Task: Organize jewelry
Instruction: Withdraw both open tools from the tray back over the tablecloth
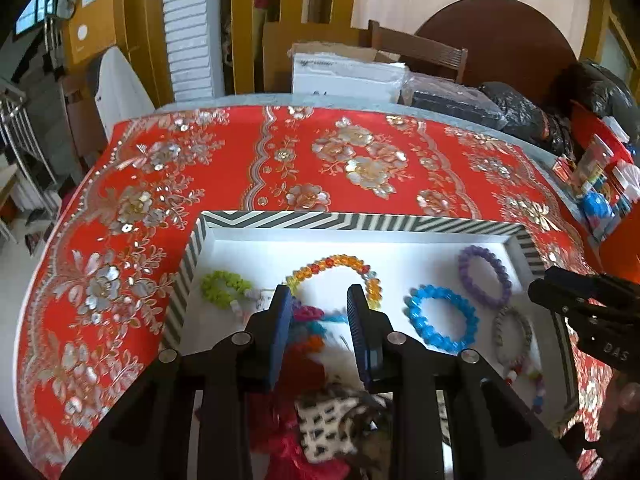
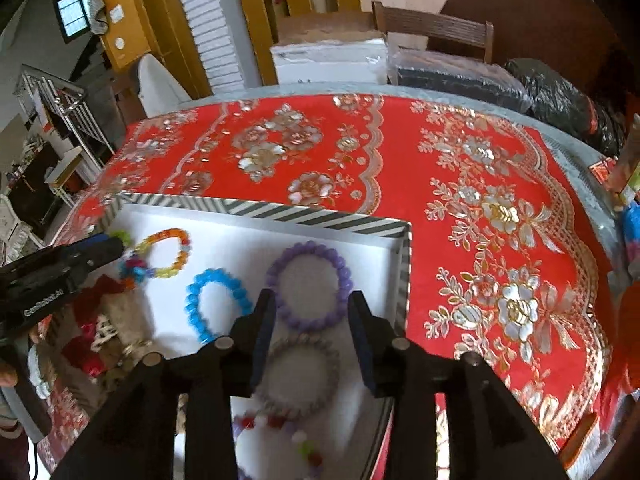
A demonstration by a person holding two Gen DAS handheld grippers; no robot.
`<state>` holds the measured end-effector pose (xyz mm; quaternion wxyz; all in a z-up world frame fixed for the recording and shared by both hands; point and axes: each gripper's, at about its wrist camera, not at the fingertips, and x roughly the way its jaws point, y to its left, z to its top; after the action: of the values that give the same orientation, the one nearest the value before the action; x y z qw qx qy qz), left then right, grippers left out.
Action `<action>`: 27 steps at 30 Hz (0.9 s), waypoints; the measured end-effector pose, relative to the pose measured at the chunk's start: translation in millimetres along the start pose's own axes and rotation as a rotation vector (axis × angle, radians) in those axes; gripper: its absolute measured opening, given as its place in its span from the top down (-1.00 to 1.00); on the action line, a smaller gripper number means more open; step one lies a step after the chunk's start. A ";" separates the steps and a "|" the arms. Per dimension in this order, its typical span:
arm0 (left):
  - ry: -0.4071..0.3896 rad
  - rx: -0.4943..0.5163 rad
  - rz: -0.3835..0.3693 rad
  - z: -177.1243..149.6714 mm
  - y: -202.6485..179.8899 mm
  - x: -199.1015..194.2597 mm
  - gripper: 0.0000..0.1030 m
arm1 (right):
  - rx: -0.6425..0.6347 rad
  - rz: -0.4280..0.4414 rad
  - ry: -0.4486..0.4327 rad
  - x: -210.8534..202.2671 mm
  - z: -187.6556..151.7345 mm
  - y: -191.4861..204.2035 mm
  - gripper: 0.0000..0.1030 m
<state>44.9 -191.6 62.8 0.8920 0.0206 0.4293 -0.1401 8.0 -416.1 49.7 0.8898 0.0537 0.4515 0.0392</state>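
Both grippers spread & empty over the tray [image 1: 360, 222] of bracelets.

Left gripper [image 1: 320, 300] hangs w/ a bead tangle [image 1: 310, 320] just under its tips, rainbow bracelet [image 1: 340, 266] just ahead. Right gripper [image 2: 312, 304] has the purple bracelet [image 2: 310, 284] btwn its tips, grey bracelet [image 2: 302, 376] below. We judge them light, hard, slippery, floppy on elastic; we'd pinch across one side of the ring.

place: home | signs: floral red tablecloth [image 1: 192, 184]; wooden chair [image 2: 434, 30]; stacked boxes [image 1: 344, 72]
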 end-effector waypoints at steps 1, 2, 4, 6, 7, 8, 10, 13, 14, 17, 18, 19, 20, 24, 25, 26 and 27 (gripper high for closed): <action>-0.009 0.006 0.002 -1.8 -1.9 -5.3 0.59 | -0.003 0.003 -0.004 -7.5 -2.2 2.4 0.12; -0.018 0.011 0.005 -3.9 -3.9 -10.7 0.59 | -0.005 0.007 -0.012 -14.6 -4.5 4.3 0.10; -0.041 0.018 0.014 -9.5 -8.8 -24.4 0.59 | -0.006 0.015 -0.036 -32.8 -10.5 8.0 0.06; -0.058 0.025 0.019 -14.9 -14.0 -35.9 0.59 | -0.003 0.018 -0.061 -49.7 -17.8 10.9 0.01; -0.066 0.031 0.026 -19.0 -17.9 -42.9 0.59 | -0.003 0.016 -0.073 -58.3 -22.7 12.7 -0.06; -0.073 0.037 0.031 -23.2 -21.7 -49.4 0.59 | -0.004 0.012 -0.080 -64.2 -26.8 14.4 -0.12; -0.087 0.049 0.046 -30.4 -28.3 -59.7 0.59 | -0.014 0.001 -0.099 -77.9 -39.0 20.2 -0.14; -0.100 0.052 0.053 -42.7 -36.0 -74.0 0.59 | -0.010 -0.019 -0.115 -90.4 -55.9 24.5 -0.14; -0.101 0.049 0.054 -46.5 -37.8 -77.7 0.60 | 0.000 -0.020 -0.119 -93.6 -62.3 25.3 -0.14; -0.104 0.031 0.045 -60.4 -41.8 -89.8 0.59 | 0.024 -0.029 -0.122 -101.1 -82.5 27.6 -0.14; -0.107 0.030 0.044 -64.6 -42.4 -92.7 0.59 | 0.028 -0.028 -0.120 -102.3 -87.2 28.2 -0.14; -0.108 0.028 0.044 -70.2 -43.3 -96.1 0.59 | 0.029 -0.024 -0.122 -103.5 -90.4 29.0 -0.14; -0.108 0.019 0.039 -76.1 -43.4 -100.0 0.59 | 0.027 -0.027 -0.128 -106.0 -94.9 29.9 -0.15; -0.094 -0.036 0.005 -93.0 -38.1 -108.5 0.59 | 0.029 -0.059 -0.138 -108.4 -107.4 31.0 -0.21; -0.092 -0.045 0.002 -96.2 -36.9 -109.9 0.59 | 0.031 -0.057 -0.136 -108.6 -109.4 31.3 -0.21; -0.088 -0.056 0.002 -99.5 -34.6 -111.4 0.60 | 0.038 -0.056 -0.137 -109.2 -111.8 30.3 -0.22; -0.082 -0.064 0.003 -102.4 -33.3 -112.8 0.59 | 0.050 -0.057 -0.137 -109.7 -113.6 28.8 -0.22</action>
<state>-108.6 -181.3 88.1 0.9093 -0.0131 0.3965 -0.1255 -149.0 -393.6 74.5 0.9178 0.0655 0.3916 -0.0011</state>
